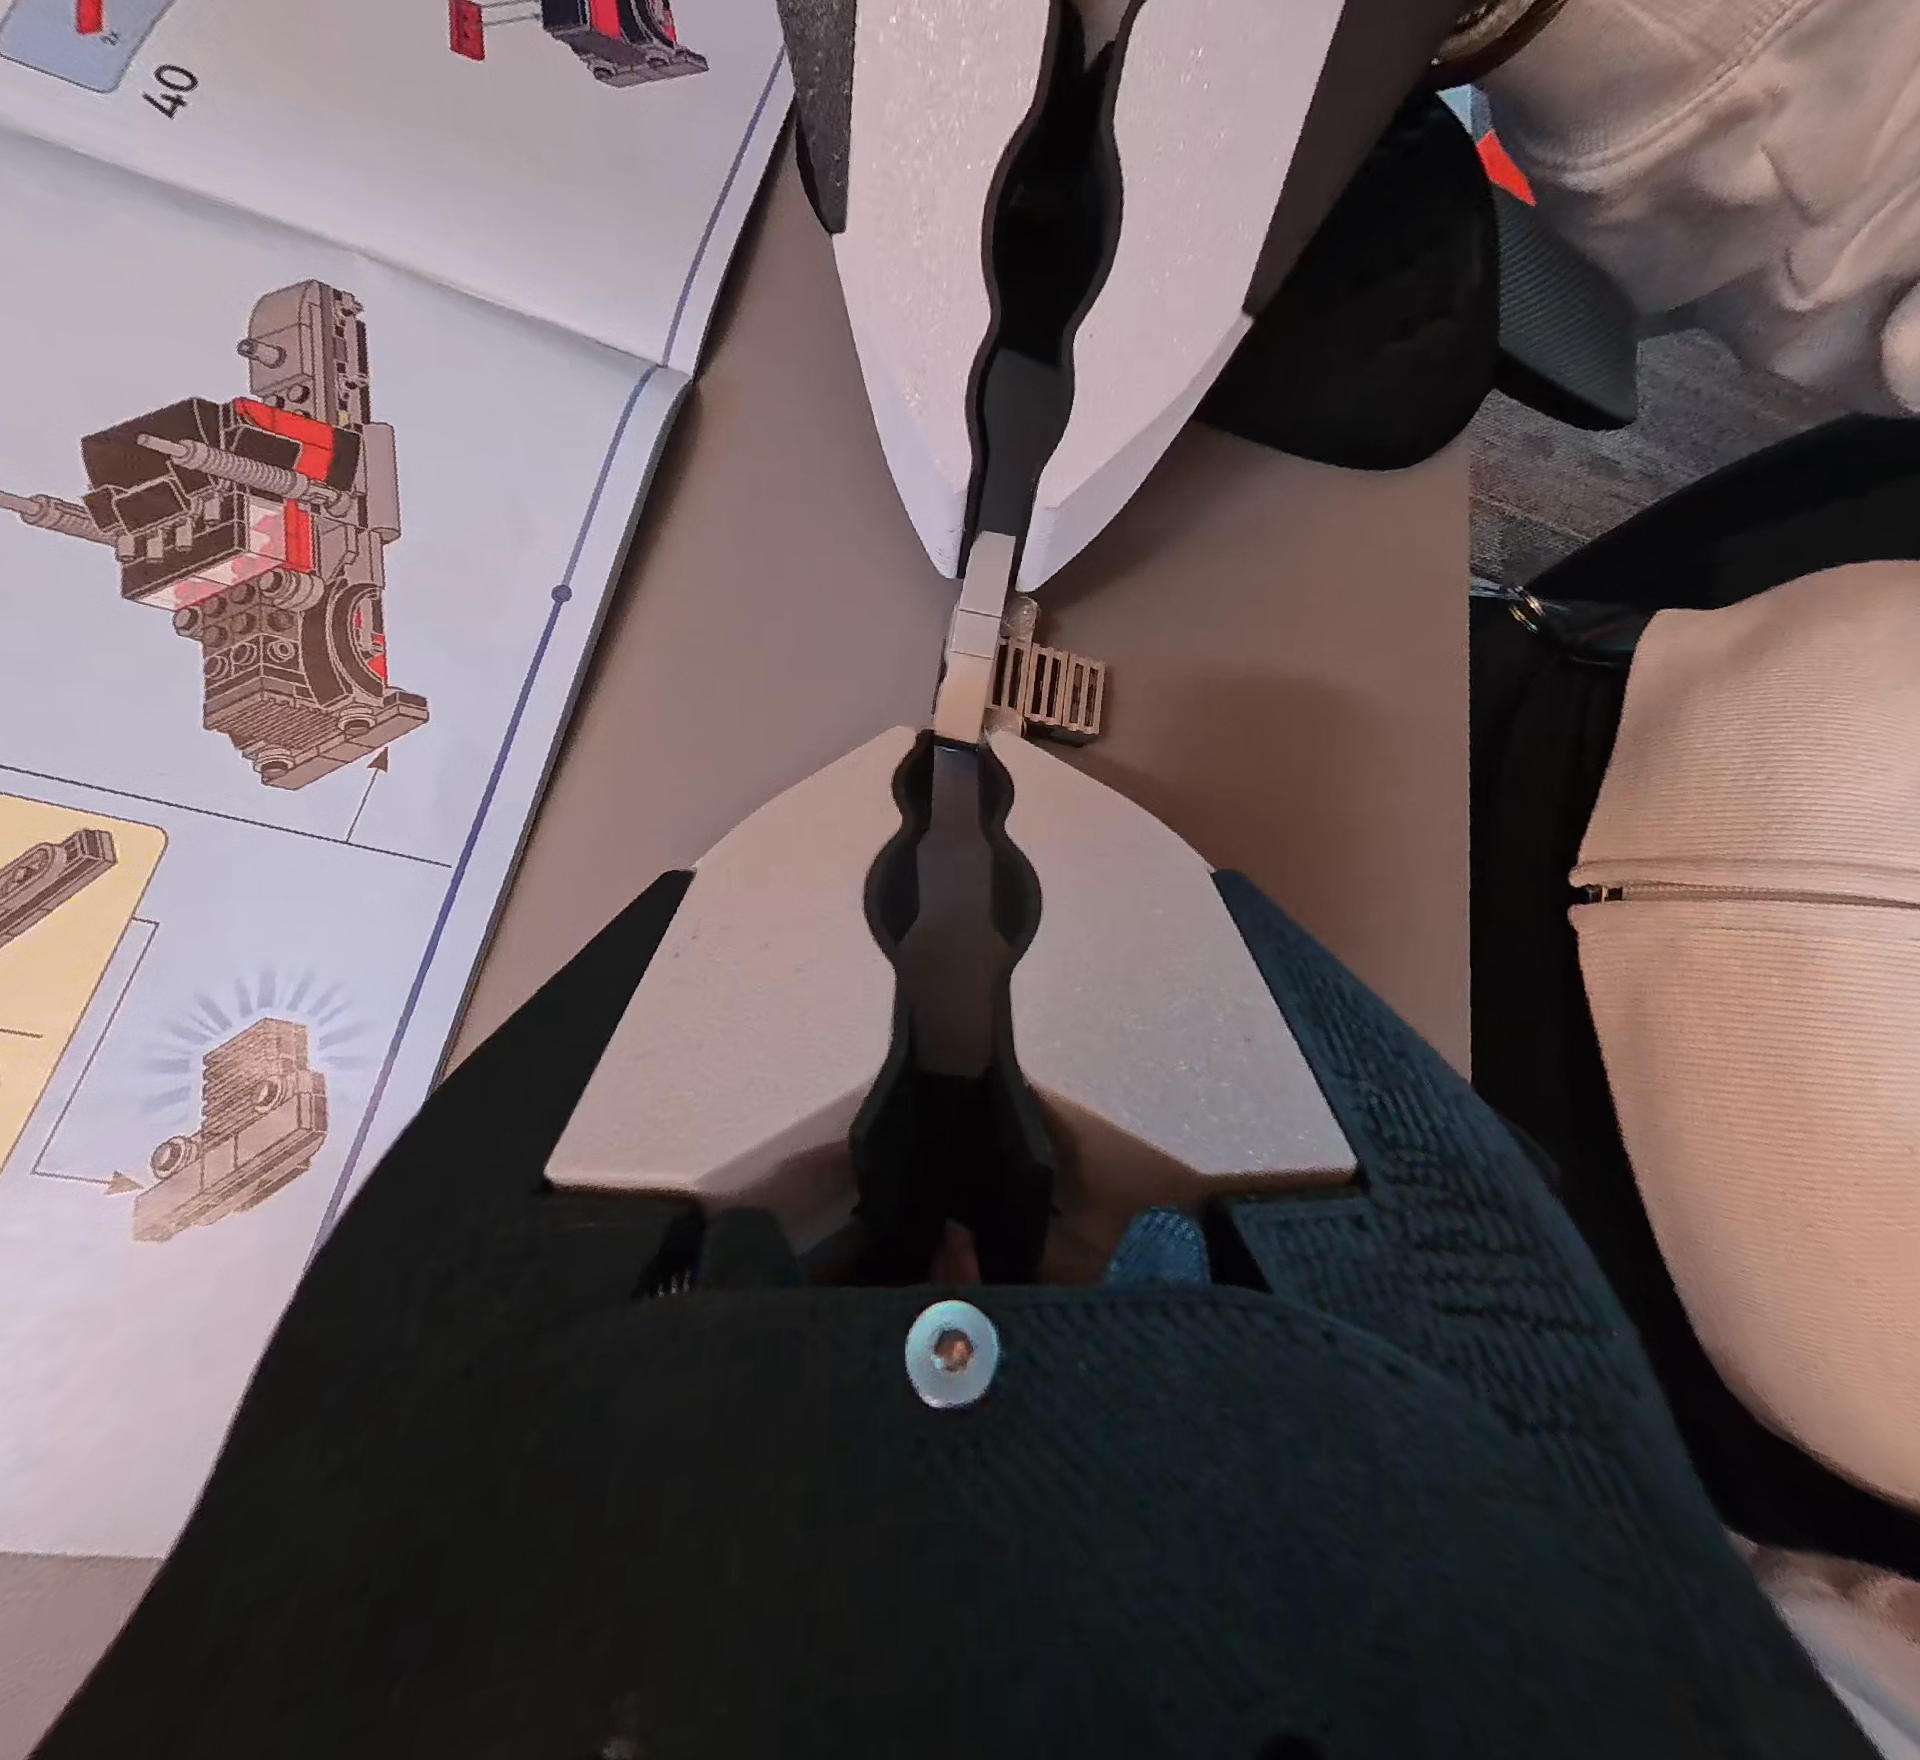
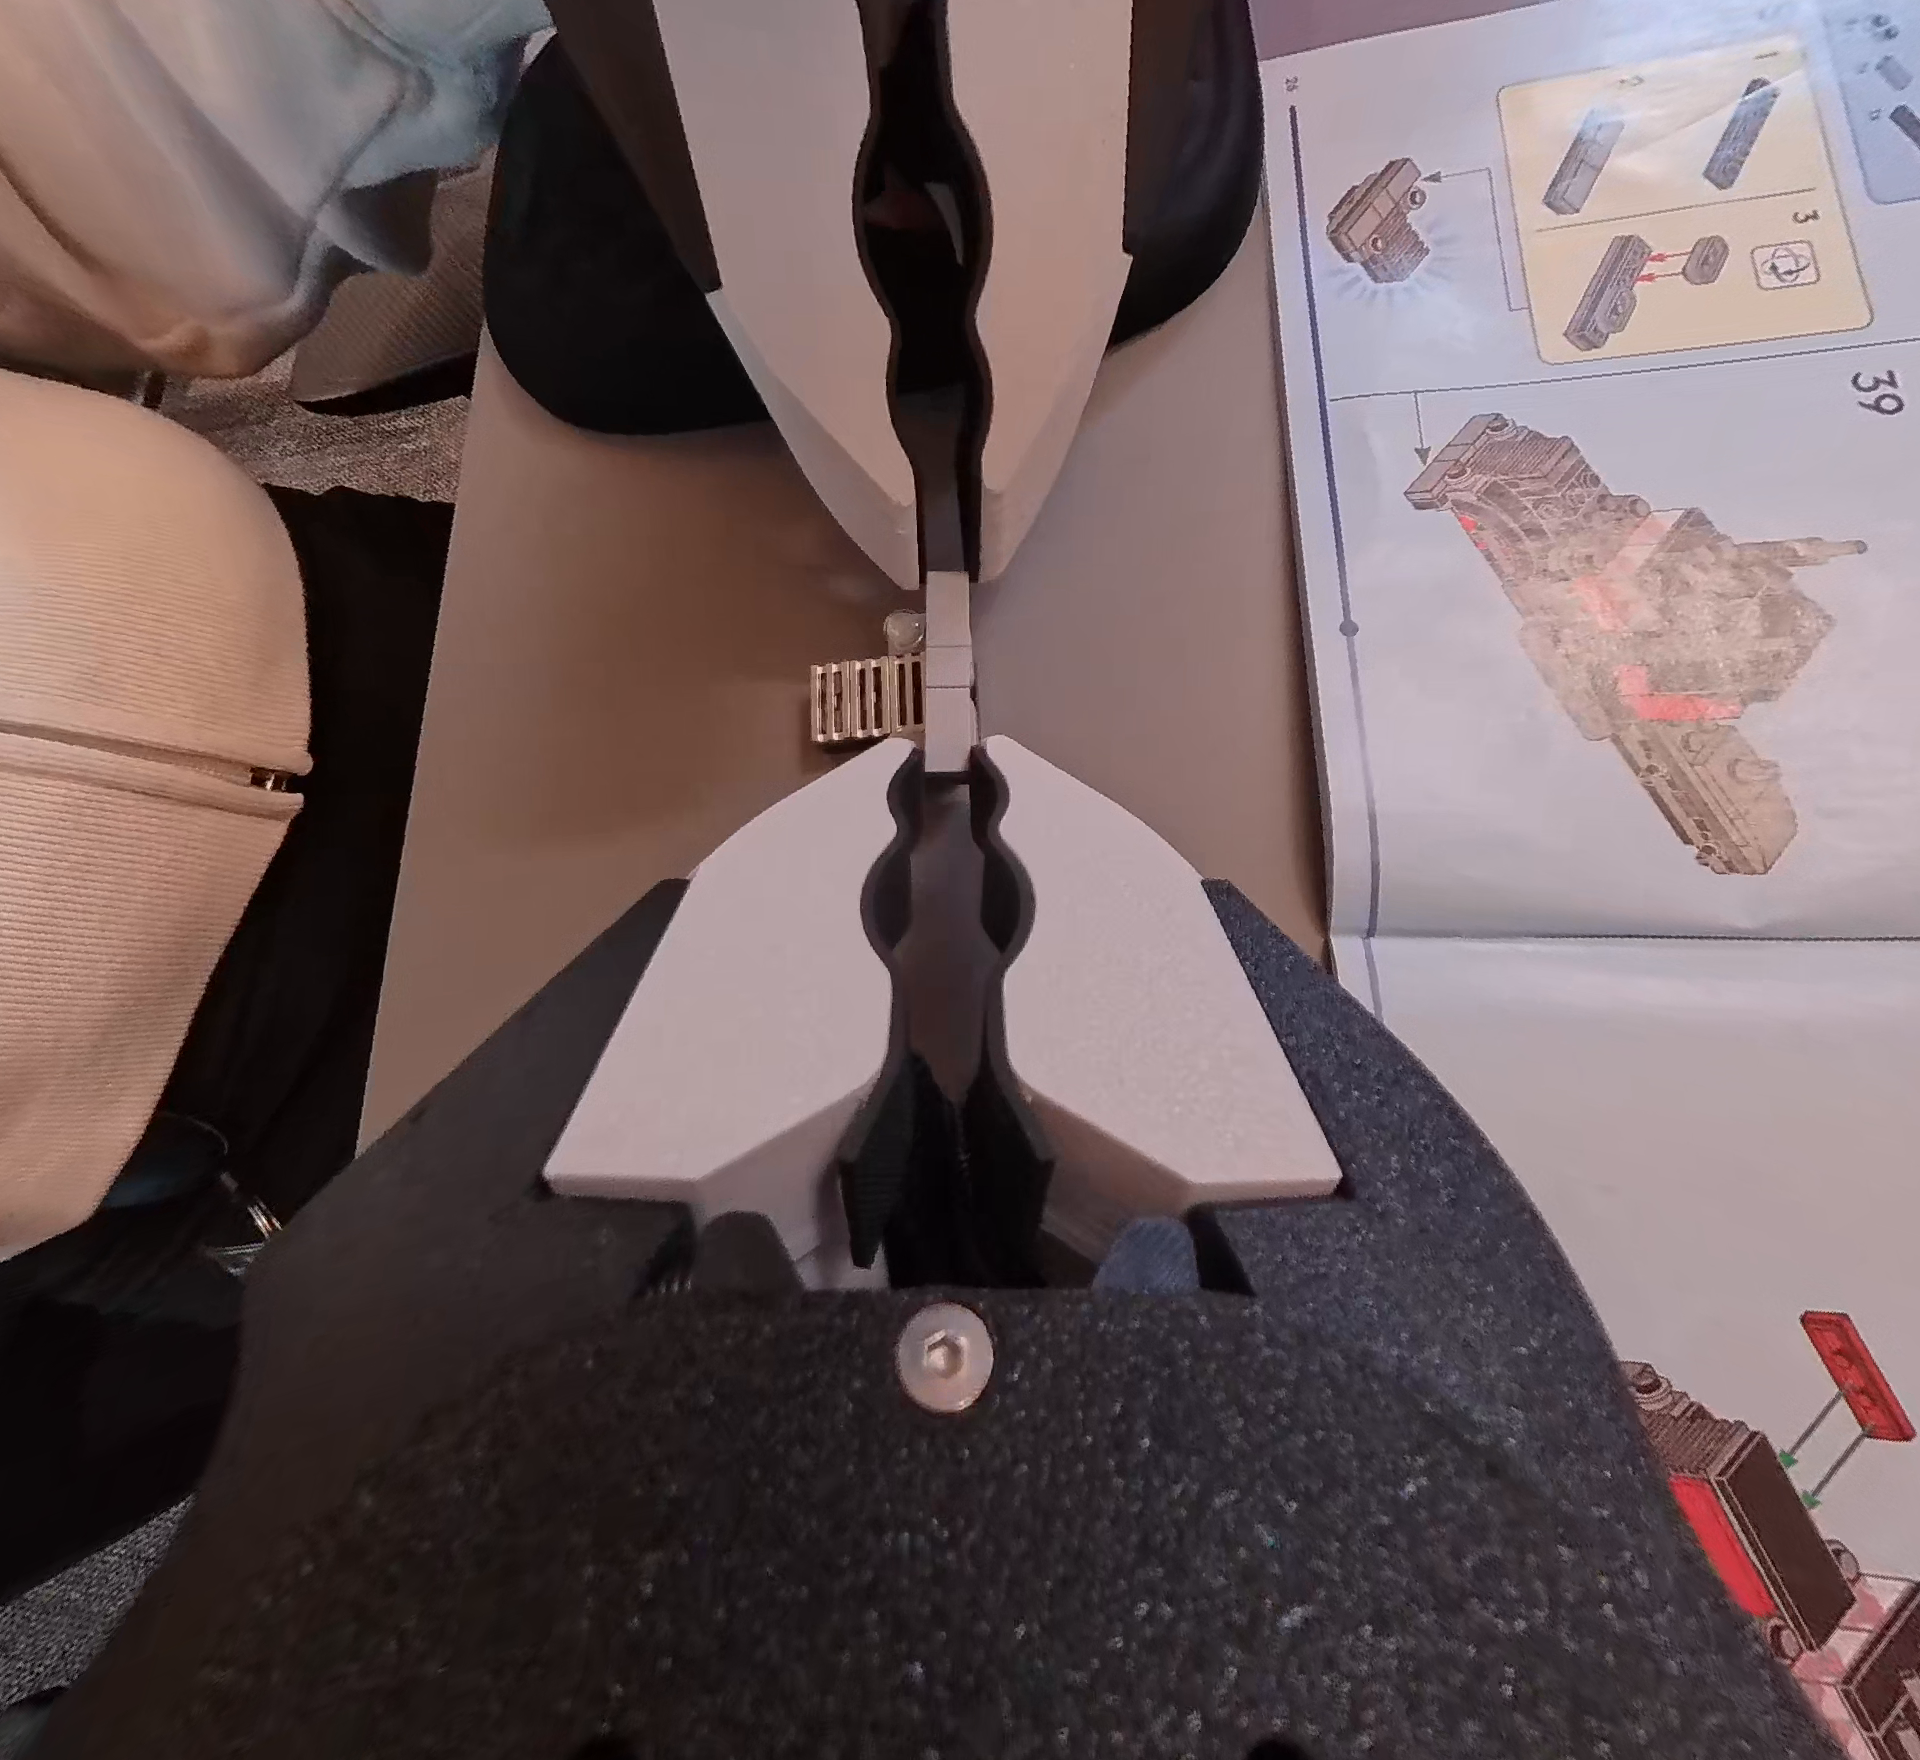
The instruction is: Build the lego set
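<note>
The left tongs (image 1: pixel 958 746) and the right tongs (image 2: pixel 948 763) meet tip to tip above the tan worktop (image 1: pixel 790 505), each clenched on one end of the same small grey lego assembly (image 1: pixel 975 661), a narrow stack of light grey pieces with a grille plate (image 1: pixel 1049 687) jutting from its side and a small clear stud (image 2: pixel 902 630) beside it. In the left wrist view the open instruction booklet (image 1: pixel 312 484) lies to the left, just beside the tongs; the right wrist view shows it on the right and more of its far page. Both views show a person's beige clothing (image 2: pixel 135 671) close beyond the worktop edge. Bare worktop lies between the assembly and the booklet.
</note>
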Motion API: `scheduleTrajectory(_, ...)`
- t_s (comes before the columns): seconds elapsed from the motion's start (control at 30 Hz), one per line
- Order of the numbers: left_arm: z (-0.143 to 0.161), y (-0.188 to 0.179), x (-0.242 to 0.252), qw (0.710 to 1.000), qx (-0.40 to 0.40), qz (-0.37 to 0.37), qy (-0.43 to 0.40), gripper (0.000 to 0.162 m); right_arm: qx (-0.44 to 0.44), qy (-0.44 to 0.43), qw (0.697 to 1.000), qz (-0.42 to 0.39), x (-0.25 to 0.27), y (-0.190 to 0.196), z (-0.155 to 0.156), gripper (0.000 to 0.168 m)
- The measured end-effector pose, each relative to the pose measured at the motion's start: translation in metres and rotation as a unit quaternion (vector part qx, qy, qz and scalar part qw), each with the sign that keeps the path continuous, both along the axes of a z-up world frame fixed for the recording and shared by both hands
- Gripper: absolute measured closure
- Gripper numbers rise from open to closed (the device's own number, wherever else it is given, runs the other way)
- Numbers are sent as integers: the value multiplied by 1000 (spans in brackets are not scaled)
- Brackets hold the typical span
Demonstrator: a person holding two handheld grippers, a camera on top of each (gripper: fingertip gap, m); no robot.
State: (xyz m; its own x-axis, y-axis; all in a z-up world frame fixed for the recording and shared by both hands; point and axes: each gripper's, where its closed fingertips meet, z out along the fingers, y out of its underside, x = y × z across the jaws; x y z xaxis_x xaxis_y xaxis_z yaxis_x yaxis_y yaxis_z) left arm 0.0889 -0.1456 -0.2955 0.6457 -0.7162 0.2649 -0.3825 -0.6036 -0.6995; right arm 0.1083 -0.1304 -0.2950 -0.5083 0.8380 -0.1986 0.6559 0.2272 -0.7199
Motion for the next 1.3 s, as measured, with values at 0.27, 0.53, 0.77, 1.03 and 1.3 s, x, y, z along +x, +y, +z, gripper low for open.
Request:
scheduleTrajectory(0.27,-3,0,-1,1000,1,-3,12,154,30,-3,1000,4,0,1,-5,160)
scheduleTrajectory(0.53,0,-2,-1,1000,20,-6,19,154,14,0,1000,14,1,-1,-2,156)
scheduleTrajectory(0.77,-3,-2,-2,999,20,-3,32,155,17,-2,1000,21,2,-2,-3,160)
scheduleTrajectory(1.03,-5,-3,-2,999,13,-6,44,154,23,8,999,21,1,-1,-1,160)
scheduleTrajectory(1.3,-5,-3,-2,998,22,-11,55,154,39,14,999,22,0,0,-2,160)
